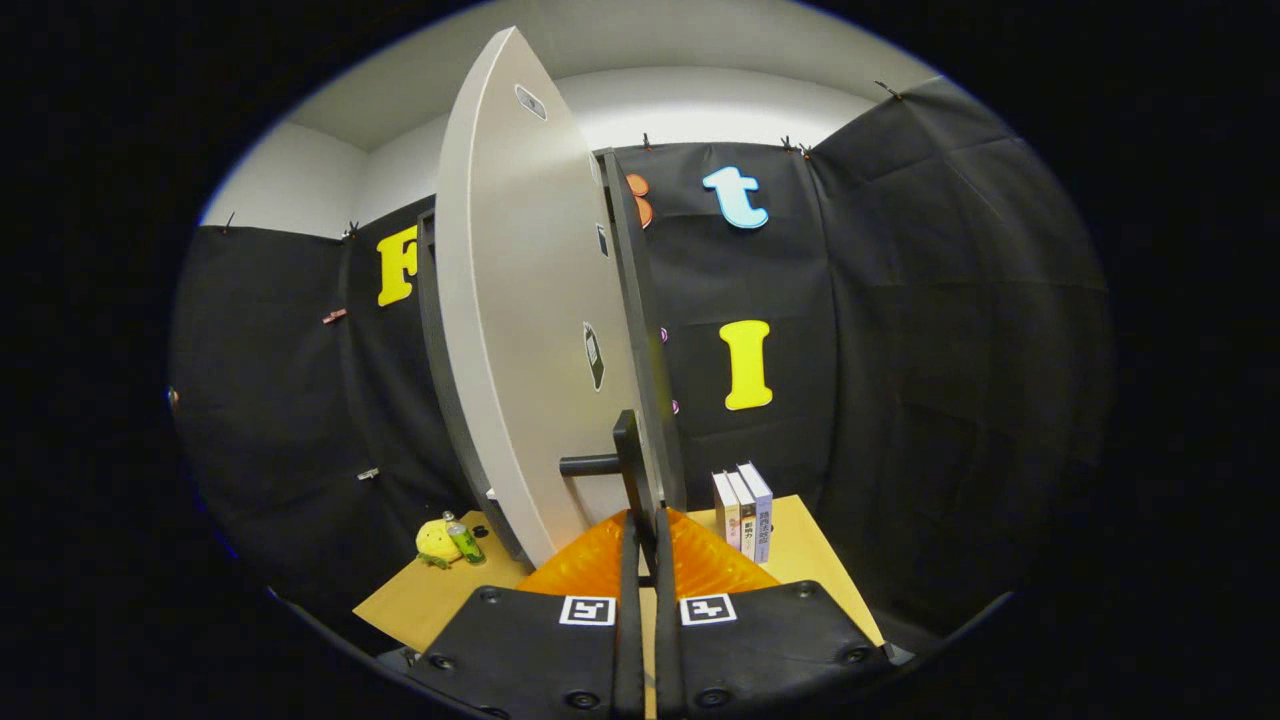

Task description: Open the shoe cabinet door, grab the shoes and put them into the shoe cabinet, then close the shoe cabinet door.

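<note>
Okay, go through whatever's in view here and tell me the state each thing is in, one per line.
Cabinet door: swung open, seen almost edge-on.
Door handle: between the fingers.
Gripper: fingers nearly together, apparently shut on the handle.
Books: three, standing upright on the table.
Green bottle: tilted, leaning against the yellow plush toy.

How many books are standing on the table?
3, upright in a row on the table, right of the gripper, whose fingers are closed on the cabinet door's handle: left, middle, right. The door may hide more.

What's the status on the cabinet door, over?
Claw shut on door handle. Cabinet door swung open, edge-on. Books stand just beyond it, right side.
</note>
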A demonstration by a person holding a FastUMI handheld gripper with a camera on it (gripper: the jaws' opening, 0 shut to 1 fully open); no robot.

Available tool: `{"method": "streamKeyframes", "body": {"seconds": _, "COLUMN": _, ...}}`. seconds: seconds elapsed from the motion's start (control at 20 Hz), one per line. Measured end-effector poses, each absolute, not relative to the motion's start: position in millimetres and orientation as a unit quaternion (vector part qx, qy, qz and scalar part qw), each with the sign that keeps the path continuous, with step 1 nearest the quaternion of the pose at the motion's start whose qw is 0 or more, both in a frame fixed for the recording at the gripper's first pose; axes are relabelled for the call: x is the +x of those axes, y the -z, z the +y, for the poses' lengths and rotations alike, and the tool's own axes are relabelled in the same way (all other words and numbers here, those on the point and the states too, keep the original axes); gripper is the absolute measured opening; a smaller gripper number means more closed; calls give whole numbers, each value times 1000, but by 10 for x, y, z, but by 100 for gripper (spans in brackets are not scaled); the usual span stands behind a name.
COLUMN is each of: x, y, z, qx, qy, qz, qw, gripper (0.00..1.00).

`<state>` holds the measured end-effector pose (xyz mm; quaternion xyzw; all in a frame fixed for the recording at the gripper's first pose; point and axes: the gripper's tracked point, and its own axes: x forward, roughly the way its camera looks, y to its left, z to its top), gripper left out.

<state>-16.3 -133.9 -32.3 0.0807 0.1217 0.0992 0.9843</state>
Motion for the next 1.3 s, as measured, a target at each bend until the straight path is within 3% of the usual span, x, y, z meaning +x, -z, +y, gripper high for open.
{"method": "streamKeyframes", "body": {"seconds": 0.3, "x": -442, "y": 68, "z": -1489, "qx": 61, "qy": -48, "qz": 88, "qw": 993, "gripper": 7}}
{"method": "streamKeyframes", "body": {"seconds": 0.4, "x": -567, "y": -64, "z": -1485, "qx": 74, "qy": -41, "qz": 76, "qw": 994, "gripper": 18}}
{"method": "streamKeyframes", "body": {"seconds": 0.5, "x": -643, "y": -162, "z": -1439, "qx": 75, "qy": -35, "qz": 57, "qw": 995, "gripper": 35}}
{"method": "streamKeyframes", "body": {"seconds": 0.65, "x": -763, "y": -266, "z": -1217, "qx": 66, "qy": -36, "qz": 39, "qw": 996, "gripper": 87}}
{"method": "streamKeyframes", "body": {"seconds": 1.0, "x": -896, "y": -252, "z": -342, "qx": 49, "qy": -70, "qz": 33, "qw": 996, "gripper": 83}}
{"method": "streamKeyframes", "body": {"seconds": 1.3, "x": -961, "y": 419, "z": 426, "qx": 34, "qy": -124, "qz": 105, "qw": 986, "gripper": 92}}
